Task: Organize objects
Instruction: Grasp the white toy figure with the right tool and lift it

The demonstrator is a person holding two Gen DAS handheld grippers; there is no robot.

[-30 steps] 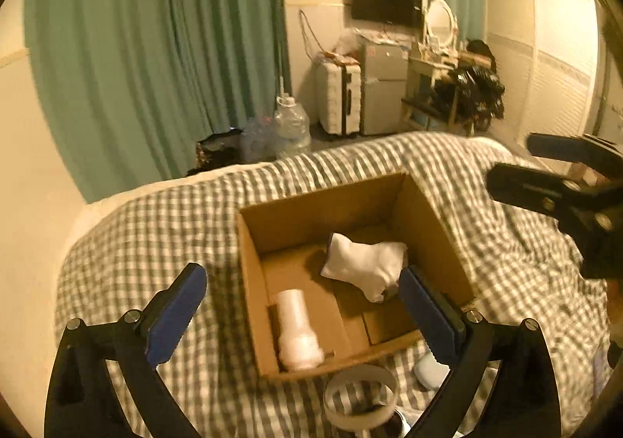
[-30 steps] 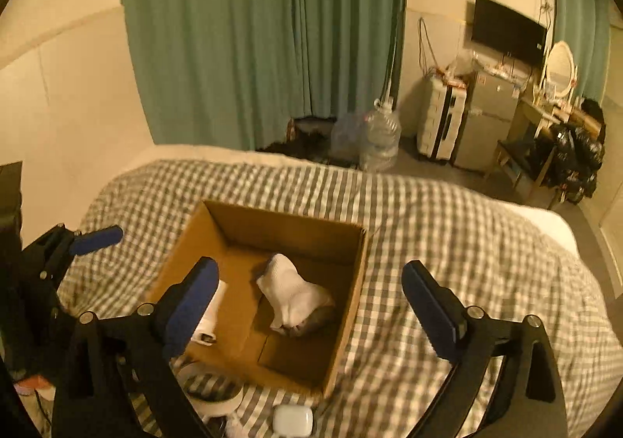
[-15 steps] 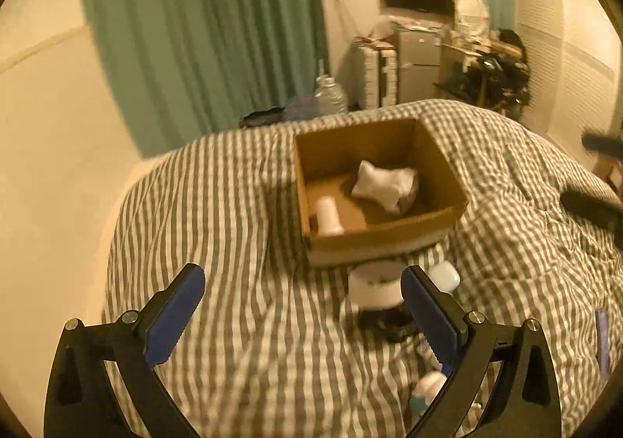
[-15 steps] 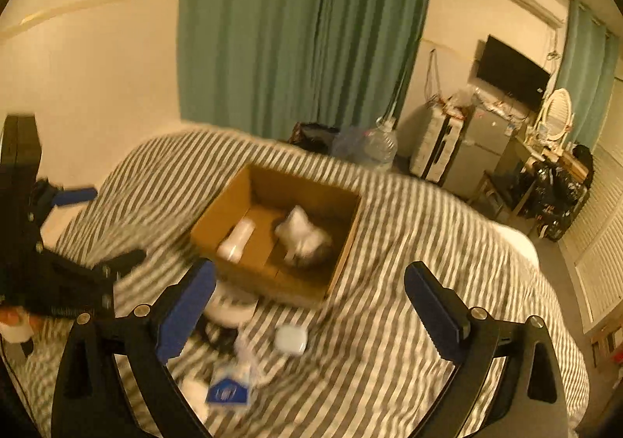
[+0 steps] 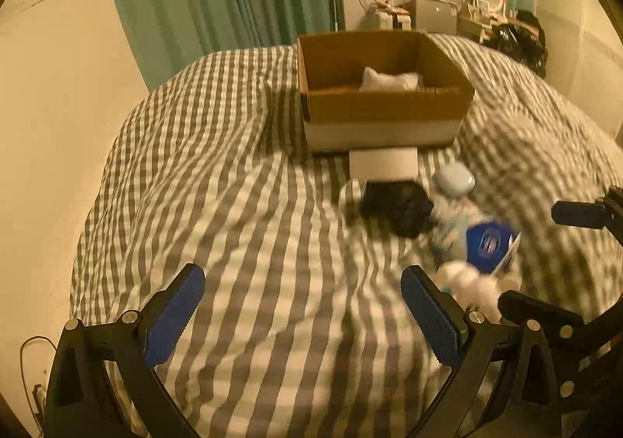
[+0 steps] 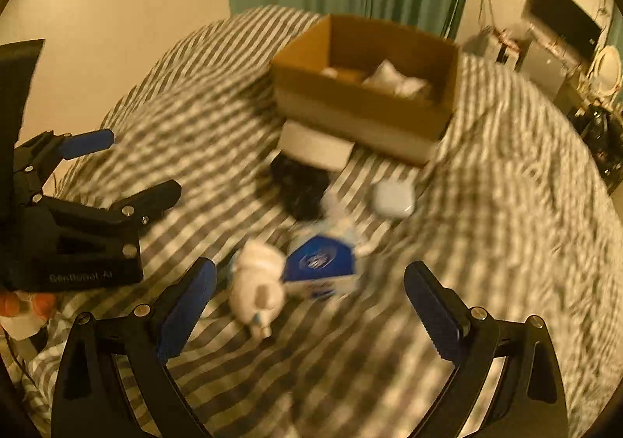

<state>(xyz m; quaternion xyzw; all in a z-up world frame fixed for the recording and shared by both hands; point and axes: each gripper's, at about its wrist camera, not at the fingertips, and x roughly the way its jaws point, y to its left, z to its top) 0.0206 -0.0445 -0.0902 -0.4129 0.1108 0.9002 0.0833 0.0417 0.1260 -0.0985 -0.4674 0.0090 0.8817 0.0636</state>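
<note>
On the bed [image 5: 241,227]: both hand-held grippers, left [image 5: 303,313] and right [image 6: 307,305], released and empty, now withdrawn from the cardboard box [image 5: 383,109]; loose items [image 6: 311,262] still await boxing.

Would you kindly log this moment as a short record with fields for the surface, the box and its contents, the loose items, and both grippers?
surface: checked bedspread
container: open cardboard box on the bed
in box: white crumpled bundle
loose items, all near the box's front side: white tape roll, black object, small white case, blue-and-white packet, white bottle
left gripper: open, empty
right gripper: open, empty, above the packet and the bottle
image quality: motion blur
</note>
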